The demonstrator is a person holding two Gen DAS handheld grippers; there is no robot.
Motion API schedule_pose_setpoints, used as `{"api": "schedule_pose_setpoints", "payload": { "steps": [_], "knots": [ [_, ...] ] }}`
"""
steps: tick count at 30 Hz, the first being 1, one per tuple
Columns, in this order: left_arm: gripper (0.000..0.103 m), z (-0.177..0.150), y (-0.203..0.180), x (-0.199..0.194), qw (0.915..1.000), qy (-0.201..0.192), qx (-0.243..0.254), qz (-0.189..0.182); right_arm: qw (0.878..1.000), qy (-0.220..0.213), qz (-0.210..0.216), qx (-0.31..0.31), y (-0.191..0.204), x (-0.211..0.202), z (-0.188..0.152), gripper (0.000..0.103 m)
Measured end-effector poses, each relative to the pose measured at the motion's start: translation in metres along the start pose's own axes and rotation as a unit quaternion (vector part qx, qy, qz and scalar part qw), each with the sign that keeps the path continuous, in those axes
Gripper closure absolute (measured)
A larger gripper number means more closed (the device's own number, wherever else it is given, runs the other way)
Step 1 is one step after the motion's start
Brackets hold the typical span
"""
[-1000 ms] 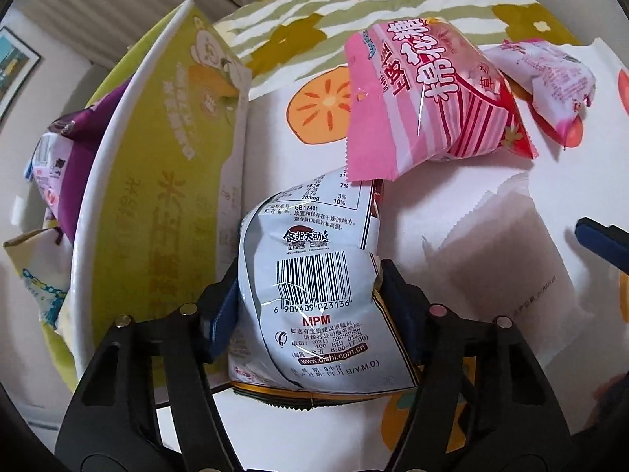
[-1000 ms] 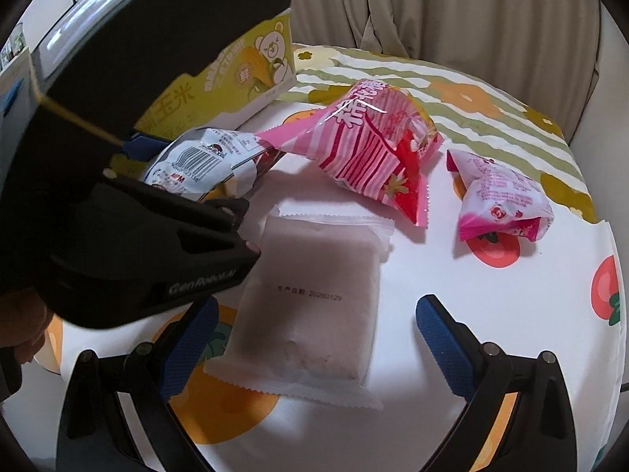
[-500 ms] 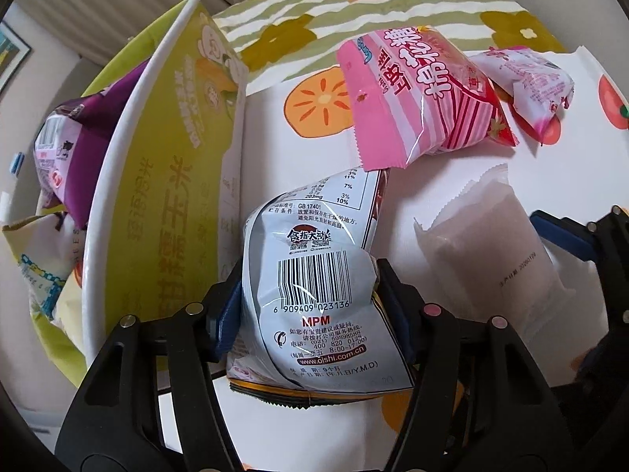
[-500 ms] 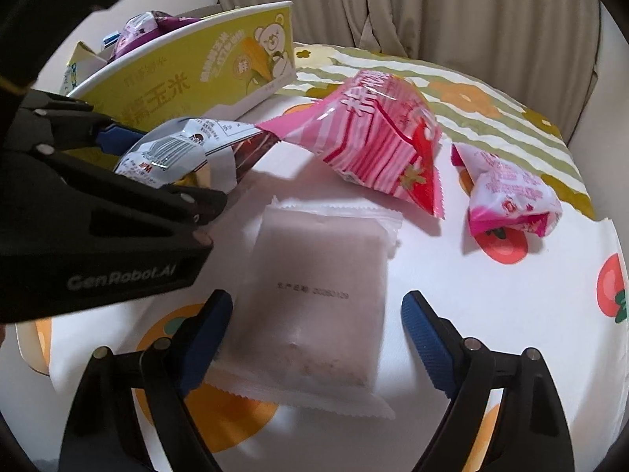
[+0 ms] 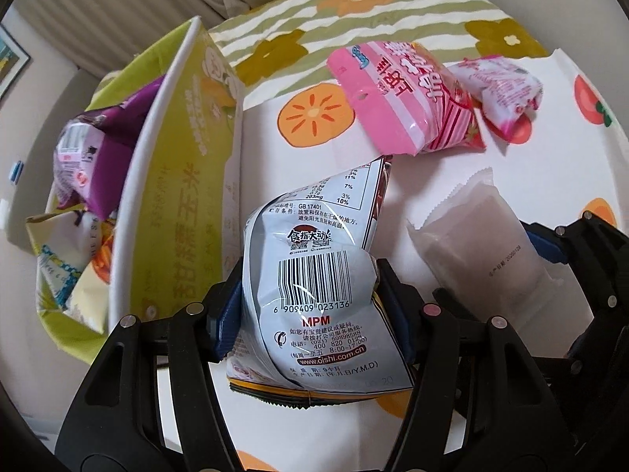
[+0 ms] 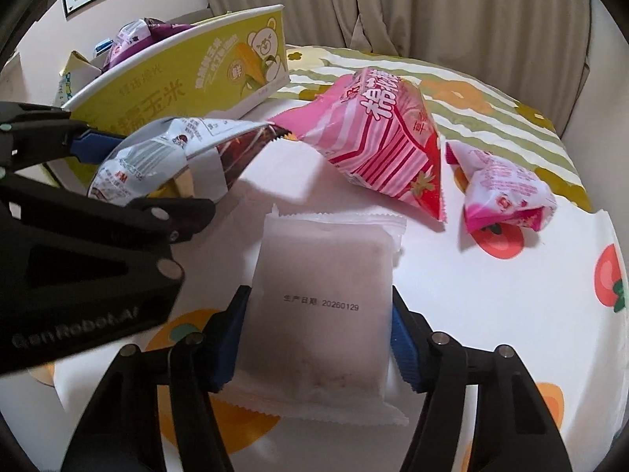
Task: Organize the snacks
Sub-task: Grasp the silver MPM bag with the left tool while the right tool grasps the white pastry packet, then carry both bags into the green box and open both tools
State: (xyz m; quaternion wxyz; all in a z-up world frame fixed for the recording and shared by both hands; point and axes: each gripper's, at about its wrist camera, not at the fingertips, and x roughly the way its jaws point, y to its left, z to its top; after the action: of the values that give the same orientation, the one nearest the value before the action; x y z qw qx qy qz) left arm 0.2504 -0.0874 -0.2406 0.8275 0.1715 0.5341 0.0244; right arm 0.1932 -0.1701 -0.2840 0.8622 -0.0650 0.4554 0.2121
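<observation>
My left gripper [image 5: 310,306] is shut on a silver snack bag [image 5: 314,275] with a barcode and holds it above the table, right of the yellow box [image 5: 177,181]. The bag also shows in the right wrist view [image 6: 157,157]. My right gripper [image 6: 318,334] has its blue pads against both sides of a frosted white packet [image 6: 326,295] that lies on the table. The packet also shows in the left wrist view [image 5: 483,244]. A pink striped bag [image 6: 385,129] and a small pink-white packet [image 6: 507,192] lie beyond it.
The yellow box [image 6: 188,67] holds a purple bag [image 5: 98,145] and other snacks. The round table has a fruit-print cloth [image 6: 550,314]. Curtains hang behind. The left gripper's body [image 6: 78,267] sits close to my right gripper's left side.
My right gripper has moved forward and closed its jaws onto the white packet. My left gripper has lifted the silver bag a little higher beside the box.
</observation>
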Motion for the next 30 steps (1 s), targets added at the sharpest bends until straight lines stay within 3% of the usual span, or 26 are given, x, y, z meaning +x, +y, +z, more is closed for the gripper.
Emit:
{"api": "schedule_pose_setpoints", "payload": {
  "steps": [8,15,22,30],
  "knots": [
    [0.045,-0.012,0.01,-0.045,0.9993,-0.03,-0.019,-0.013,1.0,-0.012,-0.001,0.013,0.001,-0.035,-0.004,0.043],
    [0.045,-0.024,0.047,-0.108,0.9932,-0.074,-0.079,-0.043,0.999,-0.03,-0.003,0.011,0.007,-0.087,0.006,0.043],
    [0.045,-0.027,0.119,-0.152,0.9809,-0.124,-0.141,-0.049,0.998,-0.06,0.009,-0.013,0.025,-0.132,0.049,0.043],
    [0.045,-0.012,0.215,-0.146,0.9749,-0.155,-0.157,-0.031,0.995,-0.092,0.039,-0.009,0.057,-0.144,0.129,0.043]
  ]
}}
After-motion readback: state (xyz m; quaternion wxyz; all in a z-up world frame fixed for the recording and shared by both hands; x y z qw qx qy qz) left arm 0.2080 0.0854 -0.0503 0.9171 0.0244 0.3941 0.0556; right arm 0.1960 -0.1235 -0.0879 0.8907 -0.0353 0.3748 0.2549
